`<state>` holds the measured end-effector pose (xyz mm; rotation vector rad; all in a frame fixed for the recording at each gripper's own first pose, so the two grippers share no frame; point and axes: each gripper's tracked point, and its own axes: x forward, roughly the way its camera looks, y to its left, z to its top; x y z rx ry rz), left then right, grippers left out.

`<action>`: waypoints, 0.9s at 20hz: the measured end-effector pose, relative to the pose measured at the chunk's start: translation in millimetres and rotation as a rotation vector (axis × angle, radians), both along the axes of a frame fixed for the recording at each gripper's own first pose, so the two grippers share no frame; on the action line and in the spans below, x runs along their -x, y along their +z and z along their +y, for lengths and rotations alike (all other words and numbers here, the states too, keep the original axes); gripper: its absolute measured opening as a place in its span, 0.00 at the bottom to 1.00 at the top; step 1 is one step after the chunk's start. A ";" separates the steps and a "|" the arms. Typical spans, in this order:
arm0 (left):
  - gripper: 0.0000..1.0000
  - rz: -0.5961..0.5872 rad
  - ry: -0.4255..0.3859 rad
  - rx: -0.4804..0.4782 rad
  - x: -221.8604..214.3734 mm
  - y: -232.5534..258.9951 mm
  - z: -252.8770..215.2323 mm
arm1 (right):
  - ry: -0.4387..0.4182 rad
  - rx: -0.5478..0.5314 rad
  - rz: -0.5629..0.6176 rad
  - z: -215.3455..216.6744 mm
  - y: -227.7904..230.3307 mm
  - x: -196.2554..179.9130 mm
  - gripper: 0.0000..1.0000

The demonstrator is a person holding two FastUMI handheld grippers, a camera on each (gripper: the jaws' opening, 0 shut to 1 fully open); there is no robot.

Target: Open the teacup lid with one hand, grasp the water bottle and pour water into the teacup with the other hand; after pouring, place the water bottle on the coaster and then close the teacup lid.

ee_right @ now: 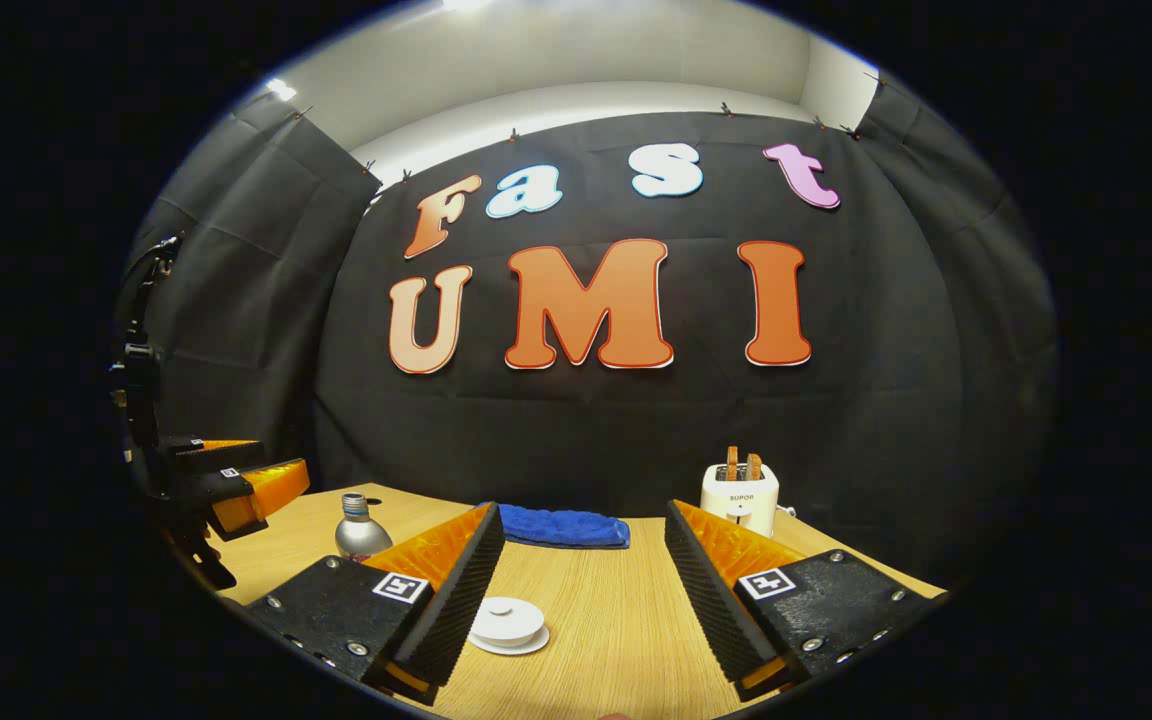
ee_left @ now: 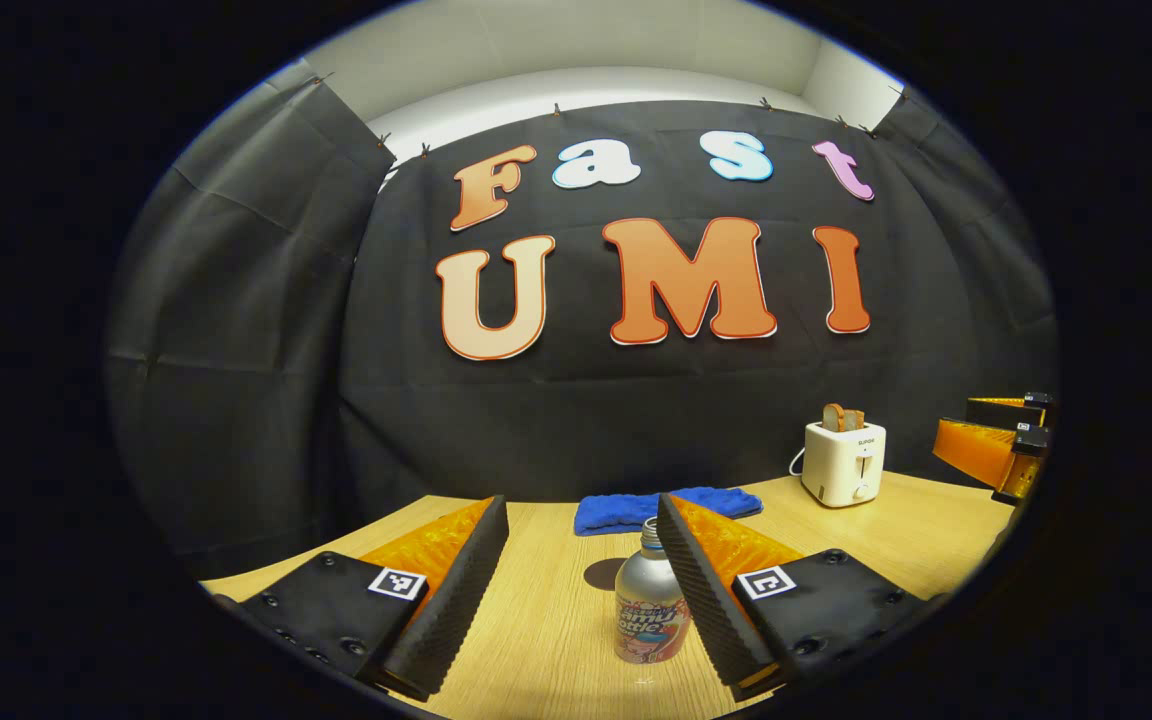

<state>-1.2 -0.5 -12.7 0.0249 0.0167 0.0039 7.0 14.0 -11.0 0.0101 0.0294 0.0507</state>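
The left gripper point(ee_left: 583, 590) hangs with its jaws wide apart over the wooden table point(ee_left: 536, 640), nothing between the pads. The water bottle point(ee_left: 648, 600) — a small metal bottle with a printed label and a screw neck — stands upright on the table between the two fingers, close against the inner face of the right-hand finger; whether it touches cannot be told. Just behind the bottle lies a dark round coaster point(ee_left: 604, 573), and beyond that a folded blue towel point(ee_left: 626, 510). Farther ahead and to the right stands a white toaster point(ee_left: 844, 462) with bread in its slot.

The right gripper point(ee_right: 584, 585) is likewise spread open and holds nothing. The white teacup point(ee_right: 507, 624) sits on its saucer with the lid on — low between the fingers, just beside the left-hand finger, partly hidden by it. In the right gripper view the left gripper shows off to the left, near the bottle.
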 end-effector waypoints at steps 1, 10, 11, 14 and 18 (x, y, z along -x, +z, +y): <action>1.00 0.001 0.003 -0.008 -0.3 0.6 0.7 | 0.003 -0.002 -0.001 0.1 1.3 -0.7 0.97; 0.94 -0.009 -0.014 -0.005 -6.4 2.6 -0.1 | 0.050 0.008 0.041 19.4 -13.0 -12.9 0.97; 0.98 -0.007 -0.021 -0.001 -5.3 0.7 -1.3 | 0.060 0.009 0.052 23.6 -17.8 -15.2 0.97; 1.00 0.005 -0.026 0.000 -3.6 -4.1 0.3 | 0.095 0.021 0.099 39.2 -39.7 -22.8 0.97; 1.00 0.008 -0.018 0.007 -2.0 -8.8 6.3 | 0.153 -0.017 0.184 57.3 -68.8 -27.1 0.97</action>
